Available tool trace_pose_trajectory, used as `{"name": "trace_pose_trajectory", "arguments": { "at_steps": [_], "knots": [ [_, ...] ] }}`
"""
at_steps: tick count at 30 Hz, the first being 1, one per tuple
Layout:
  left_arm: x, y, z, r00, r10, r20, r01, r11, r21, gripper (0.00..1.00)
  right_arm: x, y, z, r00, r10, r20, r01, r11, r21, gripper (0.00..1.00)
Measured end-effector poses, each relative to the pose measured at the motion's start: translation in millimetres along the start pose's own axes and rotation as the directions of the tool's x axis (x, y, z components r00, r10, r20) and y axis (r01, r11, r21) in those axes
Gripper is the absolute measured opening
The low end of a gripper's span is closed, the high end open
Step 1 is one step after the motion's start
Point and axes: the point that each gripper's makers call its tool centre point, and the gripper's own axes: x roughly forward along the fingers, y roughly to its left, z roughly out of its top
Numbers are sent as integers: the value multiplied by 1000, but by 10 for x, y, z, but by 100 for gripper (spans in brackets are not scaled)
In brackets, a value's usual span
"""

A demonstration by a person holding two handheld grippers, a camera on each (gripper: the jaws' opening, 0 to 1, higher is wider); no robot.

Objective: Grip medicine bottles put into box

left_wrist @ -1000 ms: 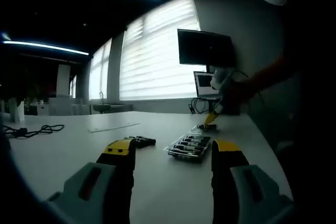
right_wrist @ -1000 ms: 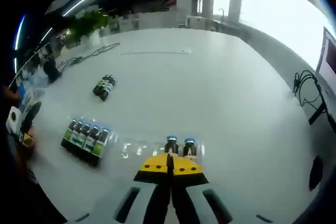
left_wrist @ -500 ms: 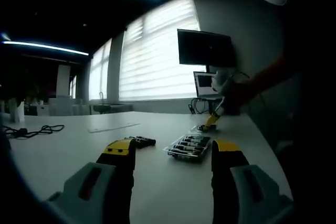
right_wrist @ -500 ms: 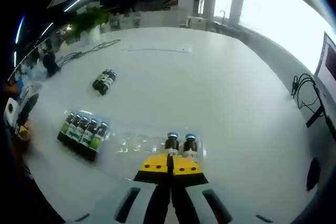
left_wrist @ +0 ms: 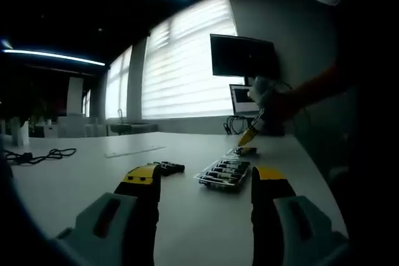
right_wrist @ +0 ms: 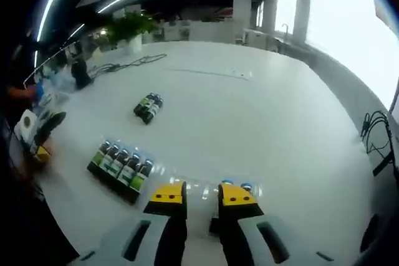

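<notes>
Right gripper view: the right gripper (right_wrist: 201,192) stood low over the white table (right_wrist: 262,123), its yellow-tipped jaws parted by a narrow gap with nothing between them. Just past the tips, two blue-capped medicine bottles (right_wrist: 235,186) stood in the clear box (right_wrist: 209,186), mostly hidden behind the right-hand jaw. To the left in this view, a row of five green-labelled bottles (right_wrist: 121,167) lay side by side in the same clear plastic tray. Farther out, a loose pair of bottles (right_wrist: 148,106) lay together on the bare table, well apart from the box. At the left edge the left gripper (right_wrist: 34,134) was in sight; jaw state could not be told from here. A cable (right_wrist: 128,63) lay near the far edge, with a green plant (right_wrist: 128,28) behind it.

Left gripper view: the left gripper (left_wrist: 206,182) was held level above the table, jaws wide apart and empty. Beyond the tips lay the loose pair (left_wrist: 168,167) and the box with its row of bottles (left_wrist: 225,174). Past the box the right gripper (left_wrist: 251,135) hung just above its far end, held by a person's hand (left_wrist: 269,101). A dark monitor (left_wrist: 243,57) stood before the window blinds (left_wrist: 187,73).
</notes>
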Motion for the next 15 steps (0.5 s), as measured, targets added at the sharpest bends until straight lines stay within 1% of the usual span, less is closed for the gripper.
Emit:
{"name": "trace_pose_trajectory", "arguments": {
  "at_steps": [1, 4, 7, 9, 12, 15],
  "knots": [
    [0, 2, -2, 1000, 1, 1, -1, 1000, 0, 51, 4, 36, 11, 1000, 2, 2, -2, 1000, 3, 16],
    [-1, 6, -3, 1000, 2, -1, -2, 1000, 1, 51, 36, 154, 67, 999, 39, 7, -39, 999, -1, 16],
    [-2, 2, -4, 1000, 2, -3, -2, 1000, 3, 51, 61, 240, 160, 998, 64, 22, -64, 998, -18, 14],
    [-2, 5, -10, 1000, 3, -5, -3, 1000, 3, 51, 82, 308, 250, 996, 83, 33, -83, 996, -17, 13],
    [-4, 7, -9, 1000, 4, -5, -4, 1000, 5, 51, 140, 393, 410, 992, 117, 47, -118, 993, 13, 14],
    [-5, 5, -13, 1000, 3, -6, -3, 1000, 8, 51, 185, 440, 518, 989, 135, 52, -137, 990, 31, 14]
  ]
}}
